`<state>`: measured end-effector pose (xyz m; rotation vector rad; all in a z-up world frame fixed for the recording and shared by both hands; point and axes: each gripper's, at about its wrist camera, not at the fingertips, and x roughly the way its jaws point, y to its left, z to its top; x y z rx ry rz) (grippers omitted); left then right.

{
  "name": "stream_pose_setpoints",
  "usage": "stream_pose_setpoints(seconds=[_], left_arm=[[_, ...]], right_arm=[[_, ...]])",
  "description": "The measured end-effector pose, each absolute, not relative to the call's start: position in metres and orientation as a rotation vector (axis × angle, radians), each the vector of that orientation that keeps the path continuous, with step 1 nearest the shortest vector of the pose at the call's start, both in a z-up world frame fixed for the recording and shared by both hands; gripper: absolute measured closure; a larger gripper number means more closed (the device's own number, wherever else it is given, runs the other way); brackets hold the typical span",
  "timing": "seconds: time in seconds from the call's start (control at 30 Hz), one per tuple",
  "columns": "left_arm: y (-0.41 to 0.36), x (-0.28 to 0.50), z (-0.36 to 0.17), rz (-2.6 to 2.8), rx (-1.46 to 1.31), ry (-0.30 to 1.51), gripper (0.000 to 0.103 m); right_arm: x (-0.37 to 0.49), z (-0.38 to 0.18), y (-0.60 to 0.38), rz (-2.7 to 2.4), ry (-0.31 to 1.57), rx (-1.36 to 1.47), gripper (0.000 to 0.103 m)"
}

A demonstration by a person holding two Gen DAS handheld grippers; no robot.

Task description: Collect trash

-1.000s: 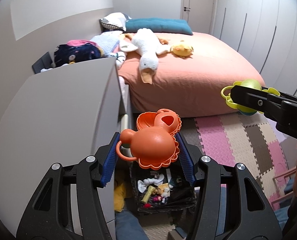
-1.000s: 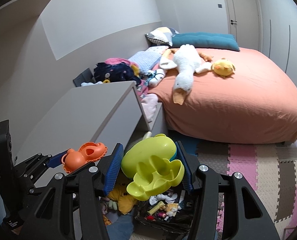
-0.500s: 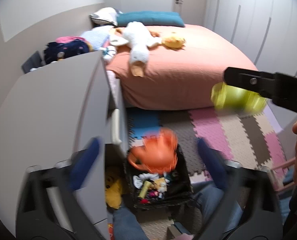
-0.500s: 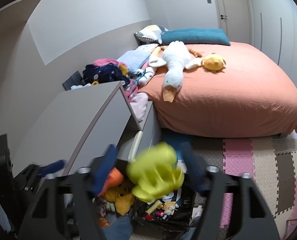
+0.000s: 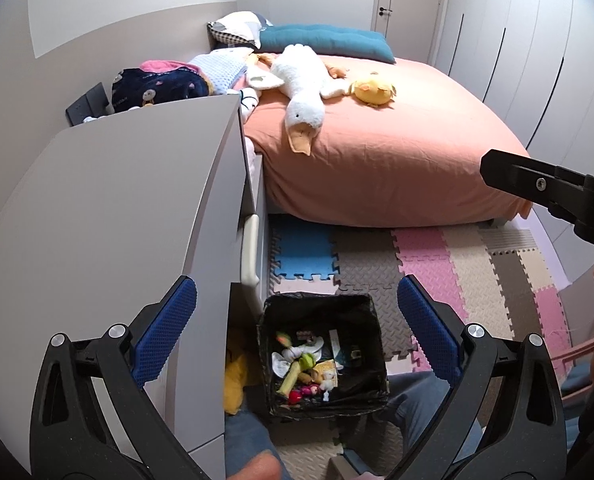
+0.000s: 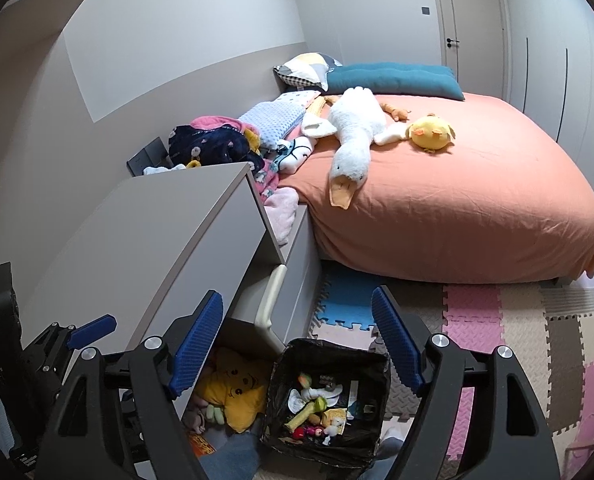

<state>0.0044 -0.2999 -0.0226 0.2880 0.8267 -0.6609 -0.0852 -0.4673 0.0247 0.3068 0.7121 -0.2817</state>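
Both jaws gape empty, the right gripper [image 6: 297,344] opening further, the left gripper [image 5: 297,320] widest, over the near bin [image 5: 371,312]. Its trash [image 5: 307,372] looks light, crushable; pinch pieces midway.

both wrist cams tilted down from above a black bin [image 5: 323,354] [image 6: 329,394], facing the bed [image 5: 377,152] [image 6: 457,200], left one closer over the bin, both catch the foam mat [image 5: 437,264] [image 6: 517,320]
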Motion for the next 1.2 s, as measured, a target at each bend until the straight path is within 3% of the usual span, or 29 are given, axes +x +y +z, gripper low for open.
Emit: stream_pose_setpoints(seconds=[1.2], left_arm=[[-0.2937, -0.0039, -0.0142, -0.653, 0.297, 0.76, 0.006]], right_arm=[[-0.0822, 0.0243, -0.4599, -0.274, 0.718, 0.301, 0.025]])
